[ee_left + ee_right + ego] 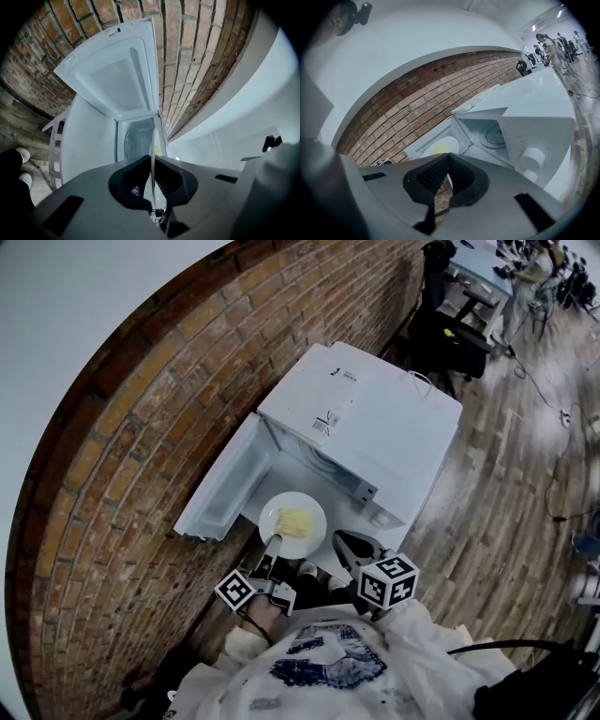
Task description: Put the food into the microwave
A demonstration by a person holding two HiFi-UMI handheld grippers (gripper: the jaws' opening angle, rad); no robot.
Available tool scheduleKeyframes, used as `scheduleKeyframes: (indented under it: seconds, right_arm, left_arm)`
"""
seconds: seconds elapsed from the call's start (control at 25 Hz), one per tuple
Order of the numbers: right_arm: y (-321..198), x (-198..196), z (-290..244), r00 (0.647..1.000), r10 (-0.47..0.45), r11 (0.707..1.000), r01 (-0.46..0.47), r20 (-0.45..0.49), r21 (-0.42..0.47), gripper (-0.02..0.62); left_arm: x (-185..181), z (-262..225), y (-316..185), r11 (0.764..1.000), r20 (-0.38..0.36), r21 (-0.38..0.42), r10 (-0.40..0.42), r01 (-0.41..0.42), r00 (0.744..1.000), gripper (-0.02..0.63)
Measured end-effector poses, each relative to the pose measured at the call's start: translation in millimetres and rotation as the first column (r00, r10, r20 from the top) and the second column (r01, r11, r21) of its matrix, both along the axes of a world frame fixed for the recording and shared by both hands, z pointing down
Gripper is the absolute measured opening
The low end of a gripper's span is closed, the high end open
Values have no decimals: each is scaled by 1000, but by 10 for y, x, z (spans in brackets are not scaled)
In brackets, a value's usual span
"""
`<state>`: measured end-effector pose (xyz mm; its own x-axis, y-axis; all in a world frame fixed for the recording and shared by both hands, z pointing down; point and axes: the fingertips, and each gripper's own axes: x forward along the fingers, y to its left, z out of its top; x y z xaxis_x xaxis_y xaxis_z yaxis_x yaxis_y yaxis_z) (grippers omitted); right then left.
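The left gripper jaws clamp the plate rim, holding the food just before the microwave cavity, door swung clear; the right gripper jaws are closed, empty.

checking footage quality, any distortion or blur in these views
Head view: fisheye bends the red brick wall into an arc; left gripper view: black corners, the thin white plate edge-on and soft; right gripper view: the white boxy microwave evenly lit.
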<state>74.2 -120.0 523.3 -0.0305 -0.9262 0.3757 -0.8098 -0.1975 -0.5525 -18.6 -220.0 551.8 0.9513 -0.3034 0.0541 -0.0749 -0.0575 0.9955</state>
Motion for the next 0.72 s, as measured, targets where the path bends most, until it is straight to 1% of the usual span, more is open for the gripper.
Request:
scheduleKeyframes:
  seconds: [0.12, 0.28, 0.4, 0.52, 0.64, 0.72]
  right_arm:
    - [-60, 69, -13, 999, 52, 999, -52, -7, -5, 14]
    - [-125, 130, 20, 991, 132, 991, -132, -9, -18, 14]
    - [-145, 114, 44, 982, 189, 981, -190, -11, -31, 14]
    - [-180, 67, 47, 971, 236, 971, -237, -25, -34, 14]
    - [-204, 30, 39, 959, 281, 959, -282, -38, -32, 14]
    - [-202, 18, 37, 950, 309, 950, -311, -45, -34, 14]
  left_arm:
    - [129, 24, -115, 998, 3, -2, 59, -59, 998, 25]
    - [307, 62, -240, 990, -5, -16, 140, -140, 990, 25]
    - [406, 101, -287, 979, -11, -30, 203, -203, 979, 25]
    - [452, 223, -355, 966, 6, -28, 259, -258, 966, 25]
    - [573, 213, -390, 952, -30, -35, 302, -303, 953, 25]
    - [611, 251, -421, 945, -31, -32, 324, -325, 946, 25]
